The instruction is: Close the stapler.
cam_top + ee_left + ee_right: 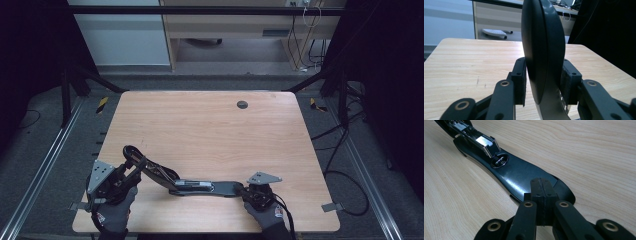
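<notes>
A black stapler lies swung open near the table's front edge, its base flat on the wood. The metal magazine rests along the base, ending beside the round anvil. The stapler's curved top arm rises up and to the left. My left gripper is shut on that arm, one pad on each side. My right gripper is shut, pads together with nothing between them, its tips resting on the base's near end.
The wooden table has a round dark cable hole at the back. Metal frame rails run along both sides, and cables lie on the floor to the right. A desk stands beyond the table.
</notes>
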The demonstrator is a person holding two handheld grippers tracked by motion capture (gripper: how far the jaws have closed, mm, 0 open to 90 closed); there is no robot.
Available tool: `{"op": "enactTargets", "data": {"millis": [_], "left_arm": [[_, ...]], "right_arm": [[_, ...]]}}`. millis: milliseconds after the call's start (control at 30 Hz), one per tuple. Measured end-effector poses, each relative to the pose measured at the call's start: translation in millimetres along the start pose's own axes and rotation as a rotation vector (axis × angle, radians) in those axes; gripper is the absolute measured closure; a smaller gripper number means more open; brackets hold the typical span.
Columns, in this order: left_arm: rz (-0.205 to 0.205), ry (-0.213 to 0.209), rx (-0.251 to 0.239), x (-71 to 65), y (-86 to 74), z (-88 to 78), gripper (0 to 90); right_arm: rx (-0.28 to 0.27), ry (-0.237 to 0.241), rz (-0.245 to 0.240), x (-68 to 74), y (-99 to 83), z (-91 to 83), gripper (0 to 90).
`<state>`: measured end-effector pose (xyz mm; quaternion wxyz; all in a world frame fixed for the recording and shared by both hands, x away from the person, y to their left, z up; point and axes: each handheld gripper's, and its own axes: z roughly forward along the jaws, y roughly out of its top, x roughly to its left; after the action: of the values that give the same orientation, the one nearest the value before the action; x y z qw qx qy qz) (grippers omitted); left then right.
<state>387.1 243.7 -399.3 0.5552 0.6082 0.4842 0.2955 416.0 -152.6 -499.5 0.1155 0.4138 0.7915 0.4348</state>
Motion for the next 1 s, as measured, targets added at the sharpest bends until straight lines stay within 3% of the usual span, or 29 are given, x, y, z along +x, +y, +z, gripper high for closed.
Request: {"op": "enactTargets", "data": {"millis": [633,1000], "left_arm": [[0.056,-0.006,-0.012,-21.7,5.5,5.9,62.6],[0.124,0.012,-0.020,-36.9,7.2,9.9,62.6]], "right_arm": [[-0.006,-0.002,0.002,0.0,0.0,0.9,90.0],[-0.004,-0.004,0.002,0.4,0.0,0.8,90.0]]}}
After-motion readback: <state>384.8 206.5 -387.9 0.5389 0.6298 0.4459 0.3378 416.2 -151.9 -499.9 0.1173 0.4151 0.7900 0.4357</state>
